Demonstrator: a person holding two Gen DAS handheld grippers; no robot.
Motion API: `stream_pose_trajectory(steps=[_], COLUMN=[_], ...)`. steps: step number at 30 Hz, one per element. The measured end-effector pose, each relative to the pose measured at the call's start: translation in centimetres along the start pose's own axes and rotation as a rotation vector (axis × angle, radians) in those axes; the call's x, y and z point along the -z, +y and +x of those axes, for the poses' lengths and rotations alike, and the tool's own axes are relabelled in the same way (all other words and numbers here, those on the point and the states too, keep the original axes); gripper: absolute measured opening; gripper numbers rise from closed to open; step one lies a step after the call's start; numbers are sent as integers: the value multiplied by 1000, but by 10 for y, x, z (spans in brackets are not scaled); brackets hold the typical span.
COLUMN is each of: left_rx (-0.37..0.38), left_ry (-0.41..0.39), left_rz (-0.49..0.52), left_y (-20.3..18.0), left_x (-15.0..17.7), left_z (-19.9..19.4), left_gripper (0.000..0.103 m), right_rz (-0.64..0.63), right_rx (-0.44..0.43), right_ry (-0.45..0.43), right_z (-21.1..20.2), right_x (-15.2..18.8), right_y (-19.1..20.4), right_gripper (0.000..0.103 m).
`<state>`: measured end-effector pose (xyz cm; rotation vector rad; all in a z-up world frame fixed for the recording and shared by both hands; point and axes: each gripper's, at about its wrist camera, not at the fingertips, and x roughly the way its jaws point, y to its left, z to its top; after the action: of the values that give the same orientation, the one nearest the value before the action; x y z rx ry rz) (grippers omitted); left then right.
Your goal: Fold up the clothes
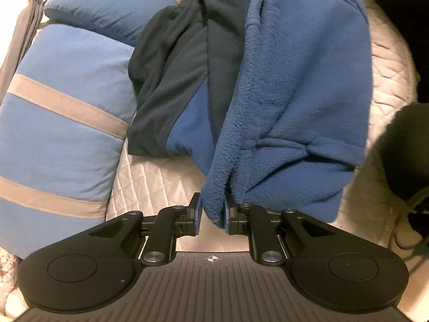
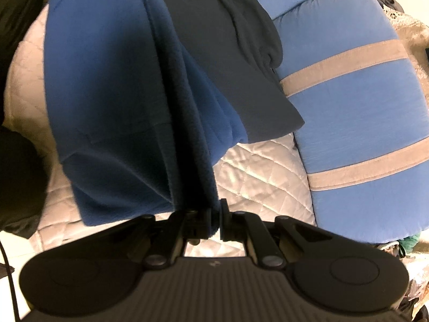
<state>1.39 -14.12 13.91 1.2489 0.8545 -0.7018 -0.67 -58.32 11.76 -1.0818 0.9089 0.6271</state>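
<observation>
Both grippers, left (image 1: 211,214) and right (image 2: 214,221), pinched tight on fleece (image 1: 295,80) edges, garment hanging over the quilt (image 1: 161,182) beside pillows (image 1: 61,123); thin corner bites could slip, spoiling the fold.

Warm, yellowish indoor light, fairly dim. Strong fisheye bend in both views — dark vignette at the corners. Left view sharper: nap of the fleece (image 1: 295,80) crisp, slight smear on the pillow (image 1: 67,112). Right view softer, darker — fleece (image 2: 102,80) blurred, deep shadow in its central fold. Pale sheen off the quilt (image 2: 254,177); no harsh glare.
</observation>
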Motion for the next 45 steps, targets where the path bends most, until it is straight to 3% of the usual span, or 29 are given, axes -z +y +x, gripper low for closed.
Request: stream_pose_trajectory(steps=[17,26,27,29,31,34,39,42,45], left_rx=[7,-65,-75,-108,-155,-183,-171,-102,-10], left_ry=[36,42,35,24,9,-44,-172,-245,-313], left_rz=[-28,45,40,26,17,-42,-214,-319,-347], left_y=[9,-3,-2,-1,0,6,25,37,34], left_x=[-8,-14,-14,-15,-15,-15,-12,-7,-6], left_z=[61,70,69,65,61,49,21,4,-7], left_gripper=[17,20,23,37,62,72,73,73,73], right_rz=[-21,-42,-43,-40,-20,35,174,219,253], right_rx=[22,30,36,55,74,129,138,126,102], right_ry=[51,81,83,83,73,34,-91,-137,-177], right_z=[67,85,85,82,78,67,37,25,15], right_x=[-7,-14,-15,-16,-17,-18,-17,-14,-11], right_y=[-4,0,1,1,-3,-11,-31,-36,-33], right_gripper=[5,9,24,30,49,77,81,82,82])
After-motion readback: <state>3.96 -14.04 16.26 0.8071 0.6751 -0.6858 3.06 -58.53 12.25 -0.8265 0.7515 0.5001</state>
